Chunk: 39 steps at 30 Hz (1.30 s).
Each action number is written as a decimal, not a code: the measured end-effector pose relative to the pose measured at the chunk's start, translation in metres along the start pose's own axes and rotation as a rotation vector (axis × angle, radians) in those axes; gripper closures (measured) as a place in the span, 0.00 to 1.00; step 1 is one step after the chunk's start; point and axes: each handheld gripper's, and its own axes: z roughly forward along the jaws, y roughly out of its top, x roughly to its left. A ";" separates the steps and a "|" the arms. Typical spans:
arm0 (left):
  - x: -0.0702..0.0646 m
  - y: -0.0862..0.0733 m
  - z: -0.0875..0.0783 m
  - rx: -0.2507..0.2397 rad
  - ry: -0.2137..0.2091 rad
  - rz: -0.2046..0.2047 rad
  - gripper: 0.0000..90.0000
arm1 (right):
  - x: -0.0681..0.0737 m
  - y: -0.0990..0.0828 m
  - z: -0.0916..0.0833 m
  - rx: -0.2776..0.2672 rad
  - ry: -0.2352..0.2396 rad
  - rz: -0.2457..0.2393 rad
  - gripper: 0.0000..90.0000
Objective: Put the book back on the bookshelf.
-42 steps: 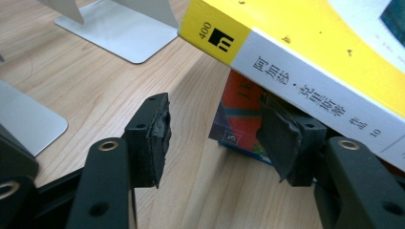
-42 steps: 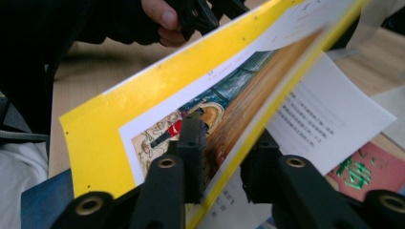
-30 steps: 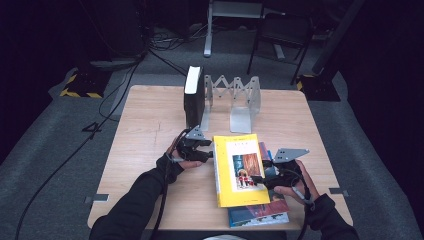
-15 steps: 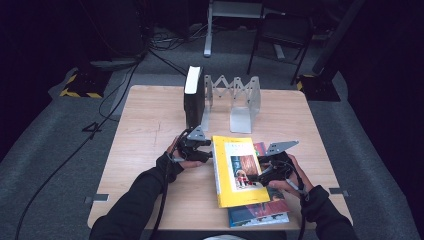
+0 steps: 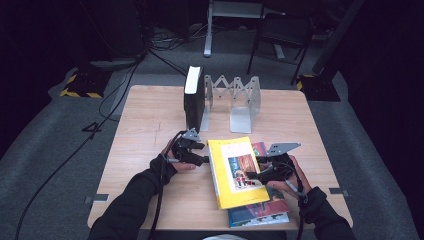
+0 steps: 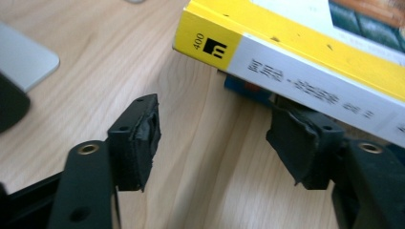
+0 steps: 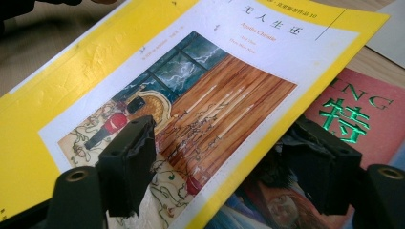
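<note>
The yellow paperback book with a white cover panel and a painted picture (image 5: 234, 172) lies on top of a small pile near the front of the light wooden table (image 5: 150, 115), resting on a red book with green lettering (image 7: 363, 114) and a blue-edged book (image 5: 260, 214) beneath. The left gripper (image 5: 200, 155) sits at the book's spine side; its jaws have just been opening and stand apart, one pad (image 6: 143, 138) over bare wood, the other tucked under the overhanging spine without pinching anything. The right gripper (image 5: 254, 175) straddles the book's fore edge, one jaw above the cover picture and one below the edge; its jaws have just been closing, yet a gap shows at both pads, so they are apart and not clamped. The work in hand looks like lifting the yellow book off the pile, probably to stand it in the silver folding metal book rack (image 5: 235, 97) at the far side, beside the black upright book (image 5: 193, 97) already there. To do it well, the right gripper should slide further in so the pads bite on the whole block of pages, not just the limp cover, which would peel up alone. The left jaw under the spine can lever that side up, then close across the full thickness. Both should grip firmly before lifting, raising evenly so the books below do not drag along.
</note>
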 end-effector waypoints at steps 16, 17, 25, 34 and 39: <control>-0.025 -0.013 -0.008 0.039 -0.088 -0.029 0.24 | 0.003 -0.001 -0.001 -0.014 -0.016 -0.034 0.33; -0.027 -0.013 -0.009 0.039 -0.086 -0.020 0.24 | 0.003 -0.001 -0.001 -0.015 -0.017 -0.036 0.33; -0.028 -0.015 -0.008 0.050 0.032 -0.020 0.27 | 0.005 -0.002 -0.003 -0.020 -0.017 -0.047 0.37; -0.019 -0.003 0.012 0.039 0.107 0.027 0.30 | 0.003 -0.001 -0.005 -0.037 -0.007 -0.058 0.47; -0.017 0.003 0.007 -0.014 0.075 0.047 0.45 | 0.000 -0.002 -0.008 -0.080 -0.011 -0.077 0.64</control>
